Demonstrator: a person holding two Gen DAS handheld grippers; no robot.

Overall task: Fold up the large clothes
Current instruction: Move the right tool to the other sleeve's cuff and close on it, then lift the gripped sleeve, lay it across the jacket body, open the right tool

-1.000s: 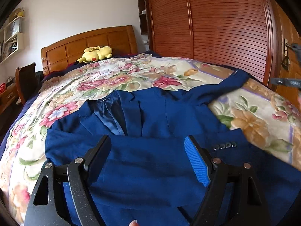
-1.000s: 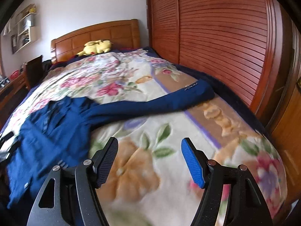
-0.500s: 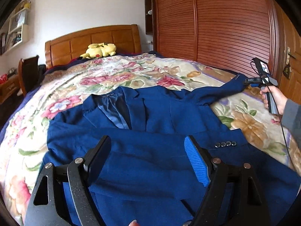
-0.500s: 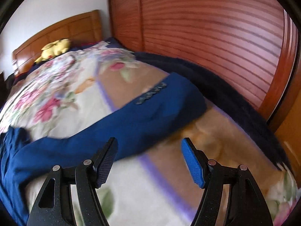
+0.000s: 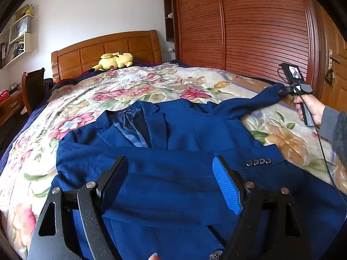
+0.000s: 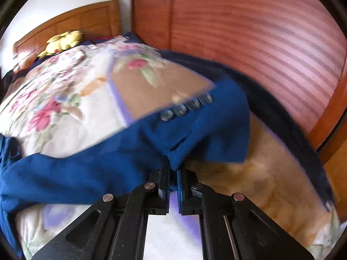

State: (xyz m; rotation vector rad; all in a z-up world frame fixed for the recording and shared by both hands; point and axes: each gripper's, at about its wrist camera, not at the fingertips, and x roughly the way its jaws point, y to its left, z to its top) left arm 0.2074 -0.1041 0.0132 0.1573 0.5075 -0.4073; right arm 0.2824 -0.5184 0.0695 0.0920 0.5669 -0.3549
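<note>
Blue jacket (image 5: 173,173) cuff pinched in R tongs (image 6: 173,173); L tongs (image 5: 171,182) agape.

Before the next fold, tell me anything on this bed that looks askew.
The jacket lies uneven: one sleeve is folded across its front, the other sleeve stretches out sideways over the quilt, its cuff pinched in the shut right hand-held gripper. The left hand-held gripper is open above the jacket.
</note>
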